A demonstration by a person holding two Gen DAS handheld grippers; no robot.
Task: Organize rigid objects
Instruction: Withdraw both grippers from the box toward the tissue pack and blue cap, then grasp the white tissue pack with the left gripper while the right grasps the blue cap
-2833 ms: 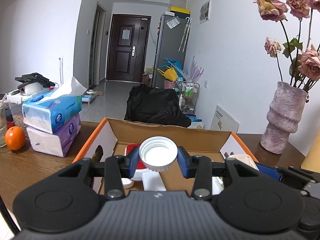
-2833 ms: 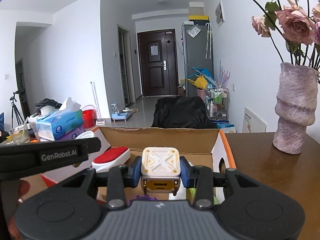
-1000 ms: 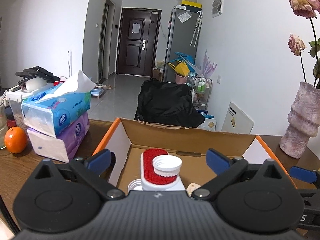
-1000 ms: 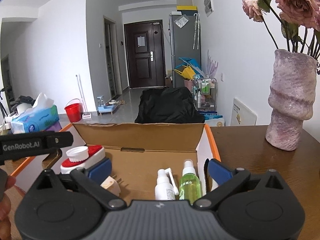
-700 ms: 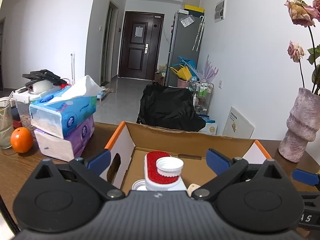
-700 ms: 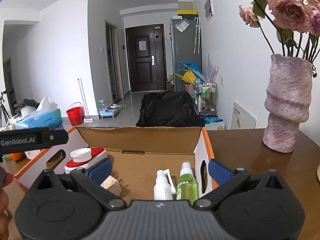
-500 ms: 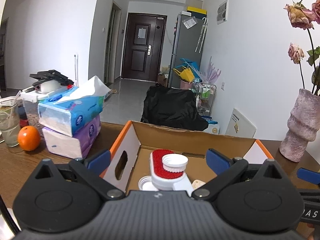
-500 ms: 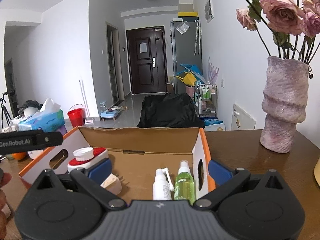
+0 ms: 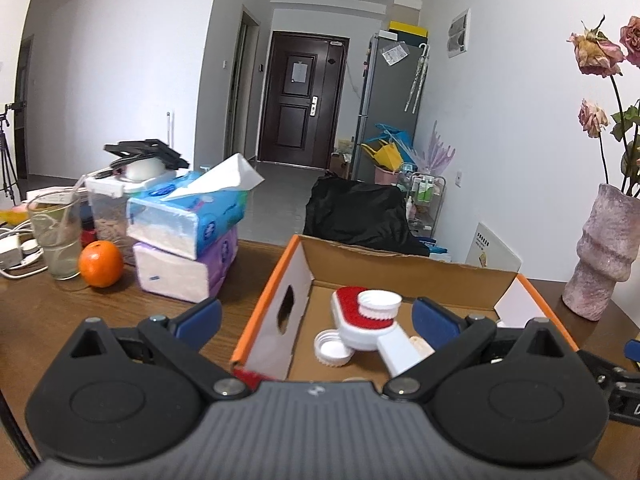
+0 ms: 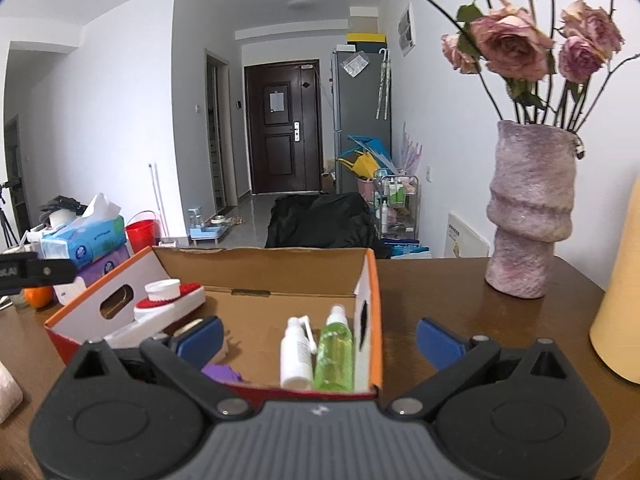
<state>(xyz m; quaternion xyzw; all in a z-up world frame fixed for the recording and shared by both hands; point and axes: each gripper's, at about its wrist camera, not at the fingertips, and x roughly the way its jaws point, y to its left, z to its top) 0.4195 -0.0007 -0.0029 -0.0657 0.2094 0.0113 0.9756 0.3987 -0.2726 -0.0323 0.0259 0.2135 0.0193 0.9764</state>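
Note:
An open cardboard box with orange edges stands on the wooden table. In it lie a red-and-white brush with a white cap on top, another white cap, a white spray bottle and a green spray bottle. My left gripper is open and empty, just before the box's near left corner. My right gripper is open and empty, at the box's near right side.
Stacked tissue packs, an orange and a glass stand left of the box. A pink vase with dried roses stands at the right, with a yellow object at the far right edge.
Both grippers let go of the white cap and the small square block into the box, opened wide and pulled back. The left view has shifted left, the right view back.

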